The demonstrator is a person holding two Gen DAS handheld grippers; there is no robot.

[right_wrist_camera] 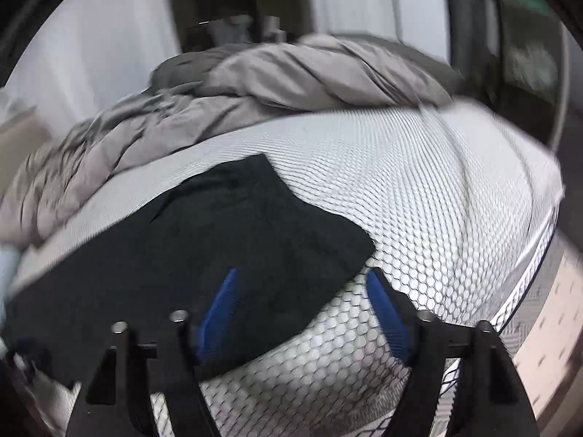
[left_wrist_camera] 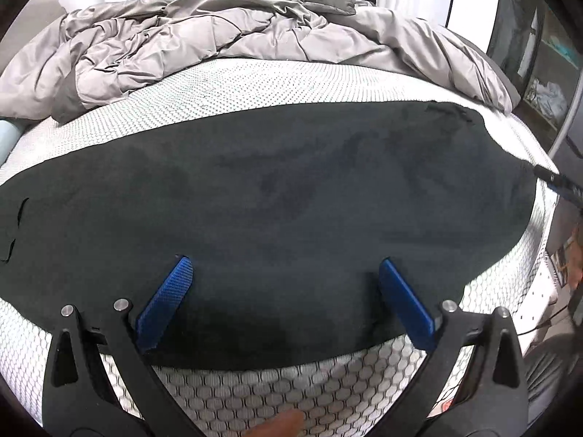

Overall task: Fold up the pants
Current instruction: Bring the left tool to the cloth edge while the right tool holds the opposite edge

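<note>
Left gripper (left_wrist_camera: 284,280): jaws spread wide, nothing pinched. The blue pads (left_wrist_camera: 165,302) hover above the near edge of the black pants (left_wrist_camera: 277,189), which fill most of the left wrist view.

Right gripper (right_wrist_camera: 302,291): jaws spread, nothing between them. One blue fingertip (right_wrist_camera: 218,313) sits over the garment's right end; the other hangs over bare mattress (right_wrist_camera: 437,189). The right wrist view is motion-blurred, so contact with the cloth cannot be confirmed.

Pants position: flat on the patterned mattress, near the front edge. The long axis runs left to right across both grippers. The right end finishes in a corner just ahead of the right gripper; the left end runs out of the left wrist view.

Judgement: the next fold probably needs a grip on an end or the near hem. The right gripper is nearer the right end; the left gripper is nearer the mid-length.

Clearance: open mattress lies right of and beyond the pants. A crumpled grey duvet (left_wrist_camera: 218,36) bounds the far side, well apart from the garment.
</note>
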